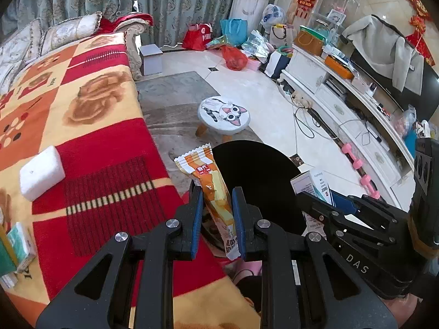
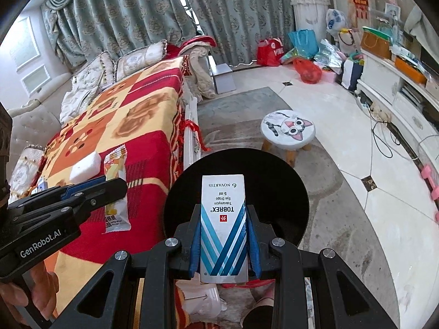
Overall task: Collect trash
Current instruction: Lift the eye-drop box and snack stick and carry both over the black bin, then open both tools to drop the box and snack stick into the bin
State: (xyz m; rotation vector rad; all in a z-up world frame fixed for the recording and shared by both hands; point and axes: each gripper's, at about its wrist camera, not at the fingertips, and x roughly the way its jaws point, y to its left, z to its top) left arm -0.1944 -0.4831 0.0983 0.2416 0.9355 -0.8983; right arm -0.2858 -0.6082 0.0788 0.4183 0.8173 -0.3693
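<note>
My left gripper is clamped on an orange snack wrapper, held at the rim of the black bin. My right gripper grips a white-and-blue box reading "TOBREX", "Eye Drops", "5 ml" and "NOVARTIS", held over the bin's mouth. Left of my left gripper, a white sponge lies on the red-and-orange blanket. Beyond the bin stands a cat-face stool.
</note>
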